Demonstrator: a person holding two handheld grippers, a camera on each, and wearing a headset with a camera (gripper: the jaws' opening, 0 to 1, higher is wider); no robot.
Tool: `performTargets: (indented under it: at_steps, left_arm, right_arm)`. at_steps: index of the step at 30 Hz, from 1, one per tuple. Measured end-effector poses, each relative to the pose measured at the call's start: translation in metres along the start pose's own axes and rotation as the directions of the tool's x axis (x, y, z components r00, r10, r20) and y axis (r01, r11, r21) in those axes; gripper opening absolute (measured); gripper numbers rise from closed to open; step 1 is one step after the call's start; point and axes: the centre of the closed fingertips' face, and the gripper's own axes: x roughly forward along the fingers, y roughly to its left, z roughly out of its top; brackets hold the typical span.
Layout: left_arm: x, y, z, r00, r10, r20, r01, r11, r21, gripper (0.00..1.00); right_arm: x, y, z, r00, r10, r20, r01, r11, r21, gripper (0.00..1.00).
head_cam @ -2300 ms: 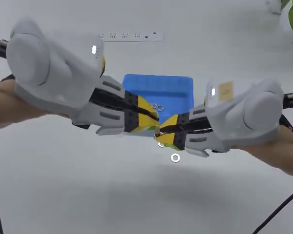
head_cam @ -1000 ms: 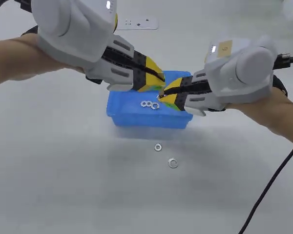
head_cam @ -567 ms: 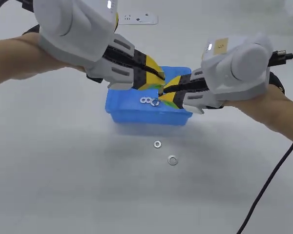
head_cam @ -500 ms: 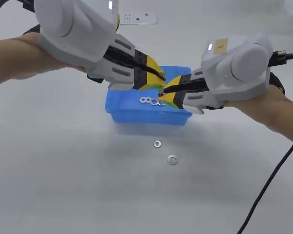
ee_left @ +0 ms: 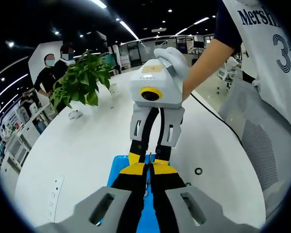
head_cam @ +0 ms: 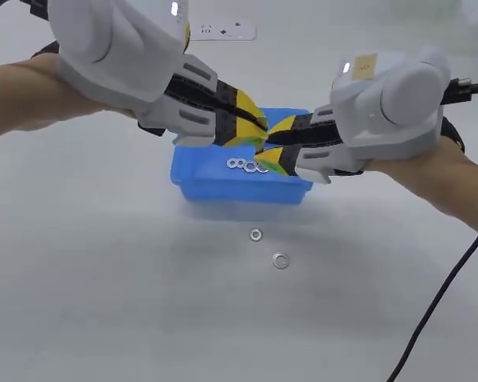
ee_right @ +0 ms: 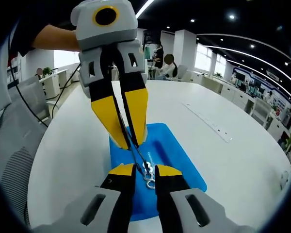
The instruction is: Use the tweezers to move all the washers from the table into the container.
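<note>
- The left gripper [head_cam: 259,129], a white hand-held body with yellow-and-black jaws, has its jaws pressed together on a pair of thin dark metal tweezers [ee_right: 138,153].
- In the right gripper view the tweezers run out from between the left gripper's [ee_right: 132,141] jaw tips and slant down toward the right gripper [ee_right: 145,170].
- The right gripper [head_cam: 263,159] meets the left one tip to tip, and its jaws stand a narrow gap apart on either side of the tweezers' lower end. Whether they press on the tweezers cannot be told.
- The shallow blue rectangular plastic container [head_cam: 223,189] sits directly under both sets of jaw tips, on the white tabletop [head_cam: 103,278].
- A small cluster of silver metal washers [head_cam: 247,165] lies on the container's floor, just below the right gripper's tips. In the right gripper view they show in the gap between its jaws [ee_right: 149,183].
- Two more silver washers lie on the table outside the container, on the person's side of both grippers: a smaller one [head_cam: 256,234] near the container's wall and a larger one [head_cam: 280,260] just beyond it.
- In the left gripper view the right gripper [ee_left: 149,158] faces straight in, with the container [ee_left: 115,170] below it.
- A white power strip [head_cam: 223,32] lies well beyond the left gripper.
</note>
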Motion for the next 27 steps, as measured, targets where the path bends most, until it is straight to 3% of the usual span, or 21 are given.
performTargets:
  at_steps: [7,16,21,27]
  left_arm:
    - [-0.005,-0.004,0.01,0.9998,0.002,0.022,-0.002,1.0,0.013,0.06]
    - [-0.007,-0.003,0.006,0.9999,0.011,0.012,-0.011,1.0,0.019,0.06]
    - [-0.007,-0.004,0.013,0.9992,0.009,0.038,-0.01,1.0,0.017,0.06]
    - [-0.012,-0.006,0.011,0.9994,0.007,0.034,-0.007,1.0,0.013,0.06]
  right_arm:
    - [0.004,0.006,0.007,0.9994,0.024,0.025,-0.024,1.0,0.005,0.17]
    - [0.007,0.009,0.012,0.9983,0.032,0.047,-0.034,0.999,0.027,0.17]
    - [0.008,0.01,0.011,0.9976,0.045,0.053,-0.047,0.998,0.039,0.12]
    - [0.007,0.014,0.011,0.9973,0.056,0.047,-0.057,0.998,0.027,0.11]
